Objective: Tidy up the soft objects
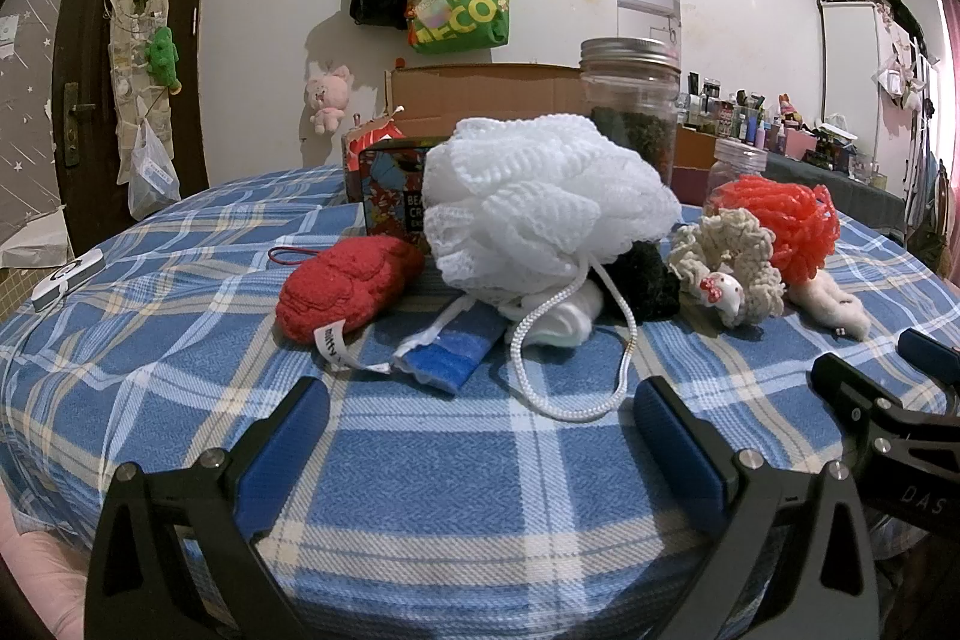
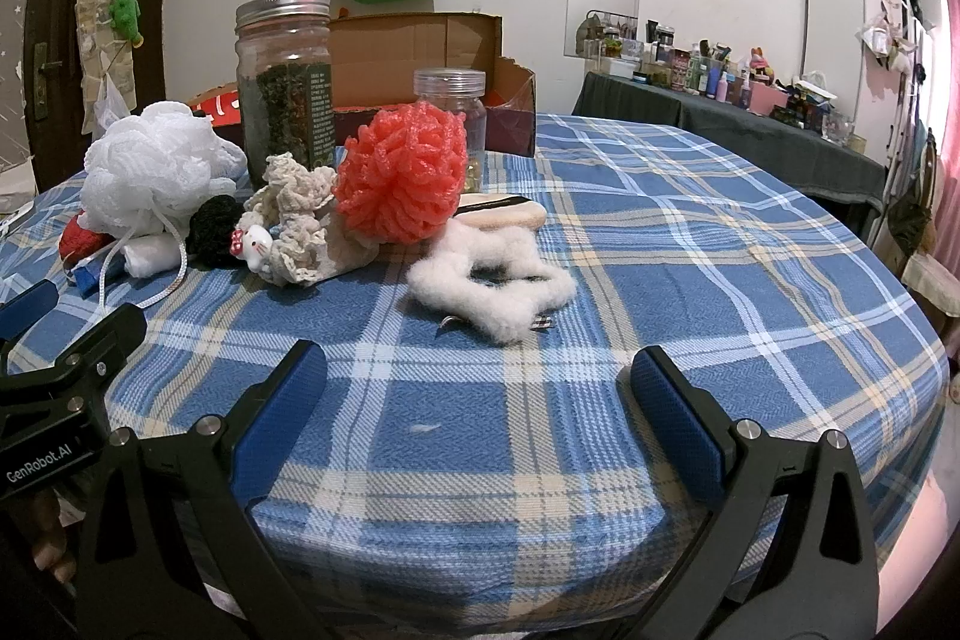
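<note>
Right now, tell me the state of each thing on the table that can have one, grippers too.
Left hand-held gripper: open, empty.
Right hand-held gripper: open, empty.
Big jar: upright, metal lid on, partly filled with dark dried stuff.
Small jar: upright, lid on.
Cardboard box: open, flaps up.
White bath pouf: resting on the pile, cord loose on the tablecloth.

Two matching hand-held grippers, black frames with blue finger pads

The left gripper [image 1: 480, 436] has black, triangular-cutout arms; each carries round silver screw heads beside a ribbed blue pad [image 1: 288, 436]; the right gripper [image 2: 477, 403] is built the same, with blue pads [image 2: 675, 415] and silver screws; seen beside it, the left unit's black body bears white lettering "GenRobot.AI"; the right unit's body shows pale letters "DAS" in the other view.
</note>
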Tool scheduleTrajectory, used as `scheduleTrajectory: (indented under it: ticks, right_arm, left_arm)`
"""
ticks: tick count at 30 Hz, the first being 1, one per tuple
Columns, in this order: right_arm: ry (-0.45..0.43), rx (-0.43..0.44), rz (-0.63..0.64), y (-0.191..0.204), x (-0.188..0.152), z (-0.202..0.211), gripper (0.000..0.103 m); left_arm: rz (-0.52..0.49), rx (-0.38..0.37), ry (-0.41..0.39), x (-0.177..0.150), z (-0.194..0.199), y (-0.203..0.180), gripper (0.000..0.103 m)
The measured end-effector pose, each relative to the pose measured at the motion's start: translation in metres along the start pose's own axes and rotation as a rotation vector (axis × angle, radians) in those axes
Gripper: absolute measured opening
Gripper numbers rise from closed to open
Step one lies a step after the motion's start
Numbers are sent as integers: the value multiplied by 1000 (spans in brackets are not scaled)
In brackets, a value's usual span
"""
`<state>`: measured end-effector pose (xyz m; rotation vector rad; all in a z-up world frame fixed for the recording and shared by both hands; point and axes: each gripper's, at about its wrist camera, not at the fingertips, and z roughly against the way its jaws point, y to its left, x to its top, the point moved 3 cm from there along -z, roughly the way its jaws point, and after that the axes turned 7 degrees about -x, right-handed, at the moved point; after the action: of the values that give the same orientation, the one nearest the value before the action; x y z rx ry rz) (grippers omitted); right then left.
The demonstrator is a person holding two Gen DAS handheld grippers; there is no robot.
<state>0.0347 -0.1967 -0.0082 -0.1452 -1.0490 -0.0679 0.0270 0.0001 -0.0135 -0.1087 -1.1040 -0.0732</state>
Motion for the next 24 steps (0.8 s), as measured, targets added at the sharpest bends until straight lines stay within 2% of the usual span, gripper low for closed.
scheduleTrajectory:
  ticks: [13,20,24]
  right_arm:
    - [13,7,10,1,0,5,103]
    - [-34,32,-5,-7,22,14,103]
    - [-63,42,10,-6,38,17,103]
  left_arm:
    - [0,-8,6,1,1,0,103]
    - [-1,-45,-22,18,6,12,103]
    - [-13,-76,-44,28,11,6,103]
